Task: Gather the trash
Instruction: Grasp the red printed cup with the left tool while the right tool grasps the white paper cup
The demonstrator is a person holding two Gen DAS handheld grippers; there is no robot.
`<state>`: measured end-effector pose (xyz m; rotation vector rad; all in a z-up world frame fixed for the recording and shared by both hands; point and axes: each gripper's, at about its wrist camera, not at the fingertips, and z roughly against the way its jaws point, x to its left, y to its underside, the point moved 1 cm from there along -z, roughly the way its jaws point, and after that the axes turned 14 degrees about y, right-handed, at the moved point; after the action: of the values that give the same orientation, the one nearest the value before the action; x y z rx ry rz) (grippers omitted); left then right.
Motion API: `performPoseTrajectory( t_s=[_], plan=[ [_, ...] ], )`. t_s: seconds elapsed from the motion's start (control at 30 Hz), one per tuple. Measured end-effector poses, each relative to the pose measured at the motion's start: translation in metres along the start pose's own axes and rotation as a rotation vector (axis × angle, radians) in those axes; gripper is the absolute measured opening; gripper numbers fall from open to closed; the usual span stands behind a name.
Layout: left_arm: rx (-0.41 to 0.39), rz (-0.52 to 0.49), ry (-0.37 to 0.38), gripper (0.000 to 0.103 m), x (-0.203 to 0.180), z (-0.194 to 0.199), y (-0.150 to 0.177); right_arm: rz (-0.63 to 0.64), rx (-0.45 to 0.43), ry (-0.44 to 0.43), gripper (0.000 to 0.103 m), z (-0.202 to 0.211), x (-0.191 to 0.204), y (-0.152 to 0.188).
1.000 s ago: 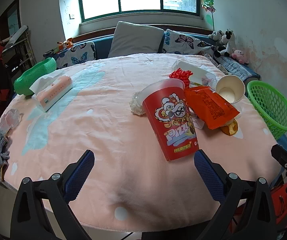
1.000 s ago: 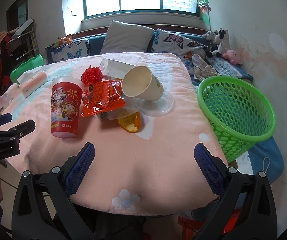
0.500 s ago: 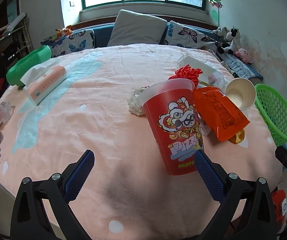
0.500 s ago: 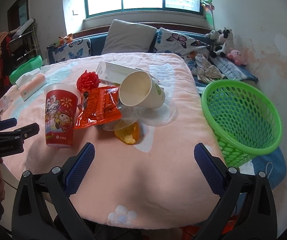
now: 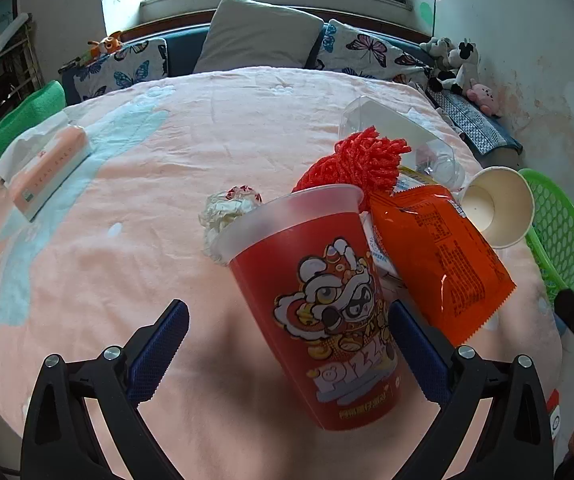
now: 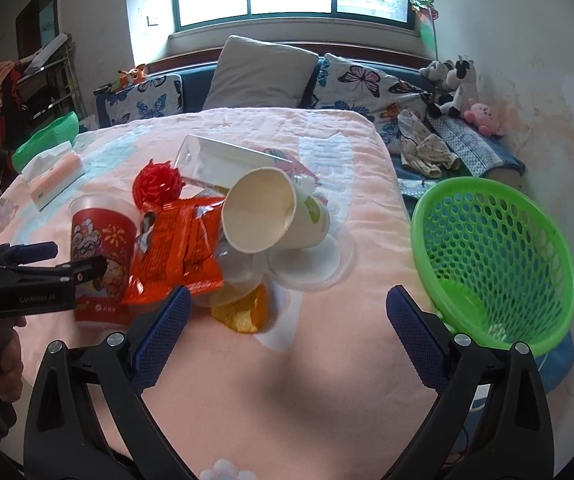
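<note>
A red cartoon-print cup (image 5: 319, 312) stands upright on the pink table cloth (image 5: 167, 184), between the spread fingers of my left gripper (image 5: 287, 352) and close to the right finger; the pads do not press it. Behind it lie an orange snack bag (image 5: 439, 256), a tipped paper cup (image 5: 495, 208), a red pom-pom (image 5: 359, 160), a crumpled wrapper (image 5: 227, 212) and a clear box (image 5: 391, 128). My right gripper (image 6: 285, 336) has its jaws closing over bare cloth, just short of an orange peel (image 6: 243, 308) and the paper cup (image 6: 263, 212). A green basket (image 6: 495, 256) sits at the right.
A tissue box (image 5: 47, 164) and a green bowl-like thing (image 5: 19, 120) lie at the table's left. A sofa with pillows (image 5: 263, 32) and plush toys (image 5: 455, 60) runs behind. A round plastic lid (image 6: 307, 264) lies under the paper cup. The table edge is just below both grippers.
Both grippers have moved forward over the table toward the trash pile. The red cup now stands between the left fingers. The right gripper's fingers look slightly closer together.
</note>
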<state>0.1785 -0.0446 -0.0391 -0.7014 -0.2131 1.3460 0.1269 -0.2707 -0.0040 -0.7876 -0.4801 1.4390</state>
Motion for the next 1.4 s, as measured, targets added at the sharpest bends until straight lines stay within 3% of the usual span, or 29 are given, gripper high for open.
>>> performPoseTrajectory(
  t_s=[0.17,0.3,0.73,1.4],
  plan=[
    [0.026,0.012,0.050,0.093,0.003,-0.015,-0.004,0.048,0.011,0.010,0.091,-0.017,0.005,-0.014],
    [0.052,0.039,0.130,0.081,0.008,-0.023,-0.004,0.119,0.012,0.015,0.089,-0.028,0.012,-0.020],
    [0.046,0.008,0.169,0.077,0.011,-0.020,-0.004,0.380,0.003,0.024,0.088,-0.052,0.038,-0.035],
    [0.062,0.009,0.199,0.077,0.016,-0.021,-0.003,0.501,0.004,0.051,0.092,-0.080,0.062,-0.044]
  ],
)
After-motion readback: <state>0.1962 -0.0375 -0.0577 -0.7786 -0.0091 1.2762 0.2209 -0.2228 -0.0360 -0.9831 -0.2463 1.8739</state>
